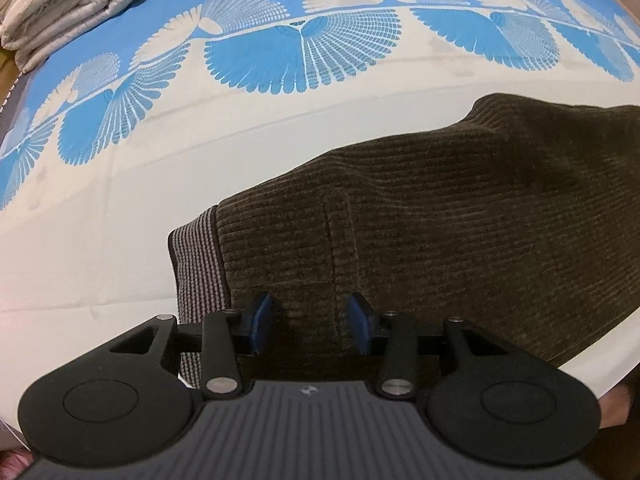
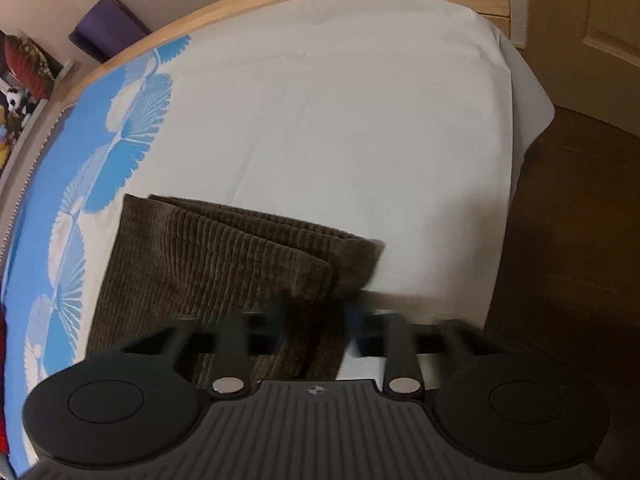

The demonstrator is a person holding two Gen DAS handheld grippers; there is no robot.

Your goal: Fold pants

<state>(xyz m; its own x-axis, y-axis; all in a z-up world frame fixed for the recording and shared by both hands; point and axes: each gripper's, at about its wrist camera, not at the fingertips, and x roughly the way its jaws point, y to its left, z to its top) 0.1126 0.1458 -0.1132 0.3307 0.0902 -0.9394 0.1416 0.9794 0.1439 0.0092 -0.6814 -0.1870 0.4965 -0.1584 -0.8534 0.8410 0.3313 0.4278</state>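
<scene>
The pants (image 1: 440, 216) lie already doubled up on the bed (image 1: 100, 240), so this looks like a late fold, not the first one. On the left side, the left hand-held gripper (image 1: 312, 322) hangs right over the waistband (image 1: 198, 264) end, blue pads (image 1: 262, 320) clearly apart with corduroy showing between them and nothing pinched. The striped waistband sits just left of its left pad, and a seam runs up ahead between the pads. Further left and well ahead there's a folded blanket (image 1: 68, 4) at the bed's far edge. Over on the right, the right hand-held gripper (image 2: 316, 320) is at the other end, where the stacked leg layers (image 2: 240, 256) stop just ahead of it. That one's smeared with motion blur; cloth runs between its fingers, but I honestly can't tell whether they're clamped on it or just around it. My guess for the next move: both need a firm pinch through all layers at matching corners, then lift and carry one end over the other evenly. The pants' near edge is hidden under both tools, and their right part is cut off in the left view.
</scene>
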